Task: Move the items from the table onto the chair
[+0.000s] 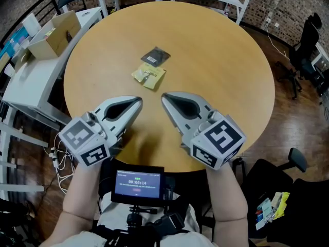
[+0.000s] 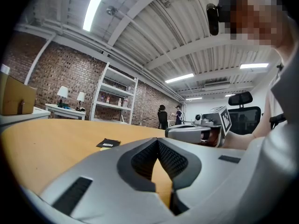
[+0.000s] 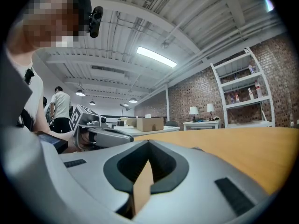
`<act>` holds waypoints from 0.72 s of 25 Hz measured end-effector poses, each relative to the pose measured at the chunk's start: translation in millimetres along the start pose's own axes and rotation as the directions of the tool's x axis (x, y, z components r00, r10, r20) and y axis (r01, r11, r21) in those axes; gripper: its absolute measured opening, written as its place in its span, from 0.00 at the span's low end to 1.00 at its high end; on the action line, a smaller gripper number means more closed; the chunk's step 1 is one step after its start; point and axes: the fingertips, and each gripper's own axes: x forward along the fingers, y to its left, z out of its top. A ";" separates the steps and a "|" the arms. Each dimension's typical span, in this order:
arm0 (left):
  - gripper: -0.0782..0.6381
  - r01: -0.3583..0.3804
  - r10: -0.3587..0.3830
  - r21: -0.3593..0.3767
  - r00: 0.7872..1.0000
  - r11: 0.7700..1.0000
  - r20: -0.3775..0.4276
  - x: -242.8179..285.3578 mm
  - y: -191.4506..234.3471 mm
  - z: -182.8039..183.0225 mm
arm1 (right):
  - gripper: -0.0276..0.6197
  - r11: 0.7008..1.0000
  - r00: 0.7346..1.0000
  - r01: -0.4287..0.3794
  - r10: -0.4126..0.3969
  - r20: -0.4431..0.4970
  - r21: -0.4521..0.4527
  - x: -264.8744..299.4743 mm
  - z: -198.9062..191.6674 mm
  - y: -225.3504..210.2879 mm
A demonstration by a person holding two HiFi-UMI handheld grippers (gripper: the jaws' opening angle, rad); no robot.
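both sets of tongs rest level on the near part of the round table (image 1: 216,60), the left gripper (image 1: 139,101) and the right gripper (image 1: 164,96) each pressed together with nothing between the jaws, tips angled toward one another. the yellow packet (image 1: 149,76) lies flat just beyond the gap between the tips, a shade closer to the left one; the black packet (image 1: 155,56) lies just beyond it, farther off. both sit cornerwise, a corner toward the person, with no clear long axis. a black chair (image 1: 297,160) stands to the near right, so the right side looks better placed for the carry.
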 end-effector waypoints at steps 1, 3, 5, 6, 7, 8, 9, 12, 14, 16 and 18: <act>0.12 0.002 -0.002 0.000 1.000 1.000 0.000 -0.1 0.0 0.2 | 0.05 1.000 1.000 0.002 -0.002 -0.002 -0.004 0.7 0.0 -0.4; 0.12 0.005 -0.005 0.001 1.000 1.000 -0.001 -0.4 -0.4 0.2 | 0.05 1.000 1.000 0.006 -0.006 -0.009 -0.015 2.1 -0.4 -1.2; 0.12 0.006 -0.006 0.001 1.000 1.000 -0.005 -0.6 -1.0 -0.9 | 0.05 0.999 1.000 0.015 -0.016 -0.020 -0.034 2.8 -1.7 -3.3; 0.12 0.006 -0.006 0.001 1.000 1.000 -0.007 -0.7 -1.2 -1.6 | 0.05 0.999 0.999 0.024 -0.025 -0.027 -0.047 3.1 -2.4 -5.2; 0.12 0.006 -0.006 0.000 1.000 1.000 -0.008 -0.7 -1.2 -2.0 | 0.05 0.997 0.999 0.033 -0.036 -0.035 -0.063 3.4 -3.2 -7.6; 0.12 0.006 -0.006 0.000 1.000 1.000 -0.010 -0.8 -1.1 -2.2 | 0.05 0.996 0.998 0.043 -0.047 -0.046 -0.082 4.0 -4.1 -10.3; 0.12 0.007 -0.007 0.000 1.000 1.000 -0.010 -0.8 -0.8 -2.1 | 0.05 0.993 0.996 0.050 -0.057 -0.062 -0.108 5.2 -5.5 -12.9; 0.12 0.012 -0.012 0.001 1.000 1.000 -0.008 -1.2 0.2 -1.1 | 0.08 0.969 0.987 0.042 -0.079 -0.143 -0.245 13.0 -12.5 -16.7; 0.12 0.014 -0.014 0.000 1.000 1.000 -0.004 -1.2 0.7 -0.4 | 0.08 0.922 0.974 0.010 -0.097 -0.205 -0.386 20.9 -18.8 -17.7; 0.12 0.016 -0.016 -0.004 1.000 1.000 0.001 -0.8 0.8 0.0 | 0.08 0.853 0.959 -0.024 -0.128 -0.253 -0.522 27.8 -25.1 -23.2; 0.12 0.021 -0.021 -0.004 1.000 1.000 0.005 -0.3 0.0 0.2 | 0.11 0.777 0.941 -0.054 -0.171 -0.293 -0.627 32.5 -30.7 -33.6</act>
